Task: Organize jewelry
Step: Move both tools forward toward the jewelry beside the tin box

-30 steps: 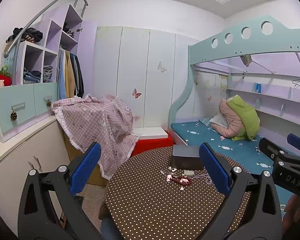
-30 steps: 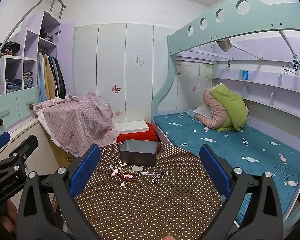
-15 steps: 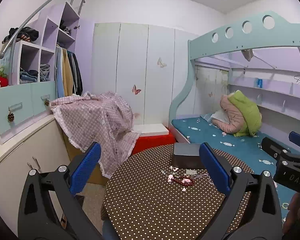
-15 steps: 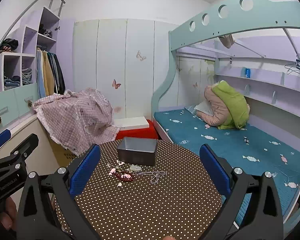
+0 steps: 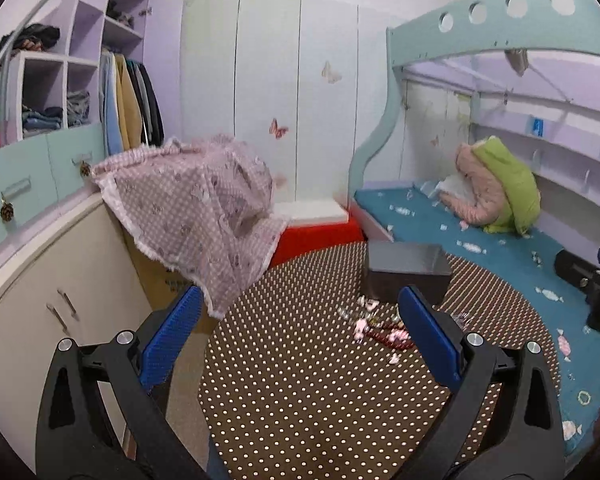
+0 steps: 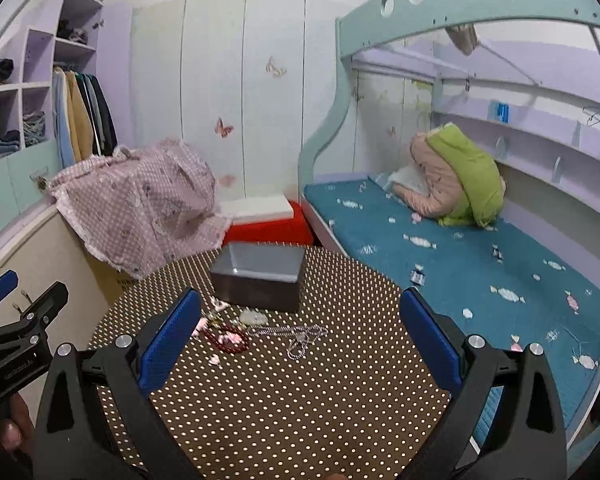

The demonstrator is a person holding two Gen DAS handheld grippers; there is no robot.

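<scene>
Your left gripper hangs above the near left part of the table, its blue pads spread wide with nothing between them. Your right gripper hangs over the near right part of the table, its pads just as wide apart and empty. Neither touches the cloth or anything on it.

The jewelry sits in a loose cluster toward the far edge of the table, just in front of the grey box. The box stands at the far edge, open at the top; what it holds cannot be told from here. Nearest its front left corner lie small white and pink pieces. A pale green pendant lies just in front of the box. A dark red bead bracelet lies nearer you and to the left of that, with pink pieces touching it. A silver chain trails to the right of the beads, tangled at its near end. One small pink bit lies apart, nearer you than the beads.

In the left view the same cluster shows partly behind the right finger, with the box behind it.
</scene>
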